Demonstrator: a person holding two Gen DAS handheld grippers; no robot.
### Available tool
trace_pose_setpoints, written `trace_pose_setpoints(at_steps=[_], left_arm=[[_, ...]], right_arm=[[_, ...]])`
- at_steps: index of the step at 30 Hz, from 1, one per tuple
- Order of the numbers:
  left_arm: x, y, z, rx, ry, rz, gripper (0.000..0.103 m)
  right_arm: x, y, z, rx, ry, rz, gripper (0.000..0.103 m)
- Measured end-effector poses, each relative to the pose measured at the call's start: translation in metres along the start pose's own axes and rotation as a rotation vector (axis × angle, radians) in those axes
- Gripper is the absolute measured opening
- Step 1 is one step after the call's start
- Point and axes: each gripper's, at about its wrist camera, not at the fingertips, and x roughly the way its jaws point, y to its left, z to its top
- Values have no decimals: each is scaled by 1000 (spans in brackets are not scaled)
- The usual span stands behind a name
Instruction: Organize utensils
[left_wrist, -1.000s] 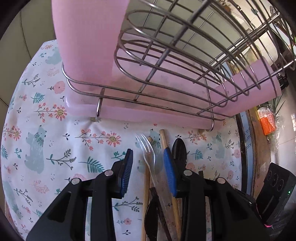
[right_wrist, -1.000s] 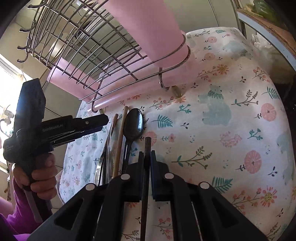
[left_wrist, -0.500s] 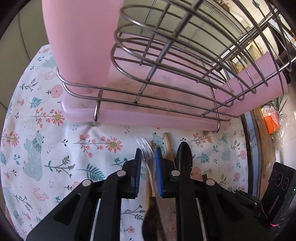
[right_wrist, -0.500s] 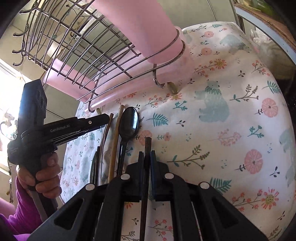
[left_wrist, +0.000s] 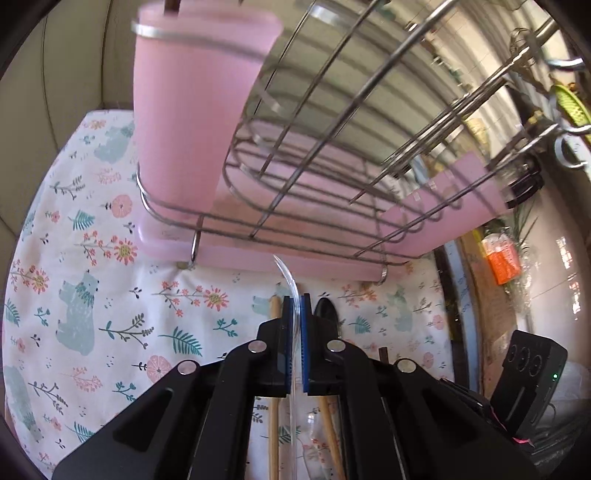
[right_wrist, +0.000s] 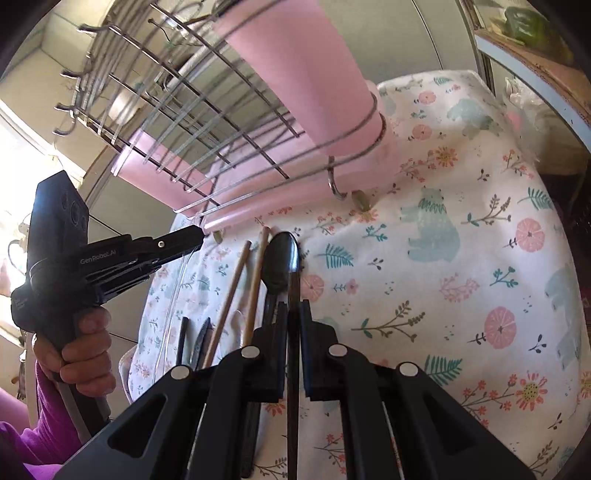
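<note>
Clear plastic, thin and bent, is what the left gripper (left_wrist: 294, 332) holds: its jaws are clenched on a transparent fork (left_wrist: 287, 275), whose head curves up toward the pink cup (left_wrist: 195, 122) in the wire rack (left_wrist: 332, 177). I think the cup is the goal, so the fork is lifted off the floral cloth (left_wrist: 92, 295). The right gripper (right_wrist: 293, 321) has its jaws clenched on a dark chopstick (right_wrist: 293, 291), tip beside the black spoon (right_wrist: 281, 258). The wooden chopsticks (right_wrist: 236, 280) lie on the desk. The rack's rim is near; open room is on the cloth's free side.
</note>
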Motion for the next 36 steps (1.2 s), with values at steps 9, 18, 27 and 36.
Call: trace_pose_setpoints(at_steps=[9,18,27,36], left_arm=[[-72,-16,-7,74,-217,-85,3],[-134,-17,-1,115,-439,-107,2],[-137,-10,5,89,-470,-106,2],[-125,-2,4,85,-436,-99,3]], right_arm=[[-40,19,8,-63,-170,27,6],[-91,38,20,-119,-341,50,0],[-63,21,36,-71,-167,-25,4],[2,-43,51,203,72,-120,22]])
